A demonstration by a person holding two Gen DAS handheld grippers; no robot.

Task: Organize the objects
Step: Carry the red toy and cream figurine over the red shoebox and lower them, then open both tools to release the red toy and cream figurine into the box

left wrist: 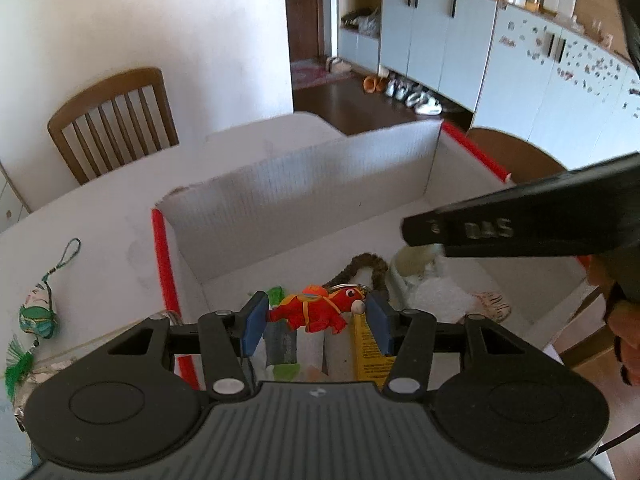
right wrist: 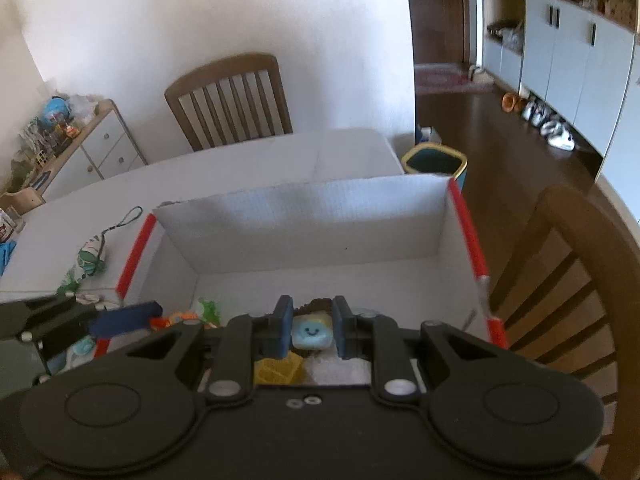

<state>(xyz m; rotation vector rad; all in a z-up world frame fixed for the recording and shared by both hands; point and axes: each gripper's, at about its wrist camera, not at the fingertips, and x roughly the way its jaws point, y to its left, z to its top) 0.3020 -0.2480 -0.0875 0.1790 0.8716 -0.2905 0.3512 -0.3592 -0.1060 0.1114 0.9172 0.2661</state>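
Two small toys are what I am handling, both above the open white box [right wrist: 312,224]. My left tool [left wrist: 316,320] sits over the near end of the box with its blue pads spread apart; the red horse keychain [left wrist: 316,310] lies between them, and I cannot tell whether either pad touches it. My right tool [right wrist: 308,330] is clenched on a pale blue cube with a smiling face [right wrist: 311,334], held above the box's near end, over a yellow item [right wrist: 278,372] and white fluff lying inside. Left of the box, on the white bench [right wrist: 248,164], lies a green and white tasselled charm [left wrist: 38,312]. Beyond the box, a wooden chair [right wrist: 230,100] stands at the bench's far edge.
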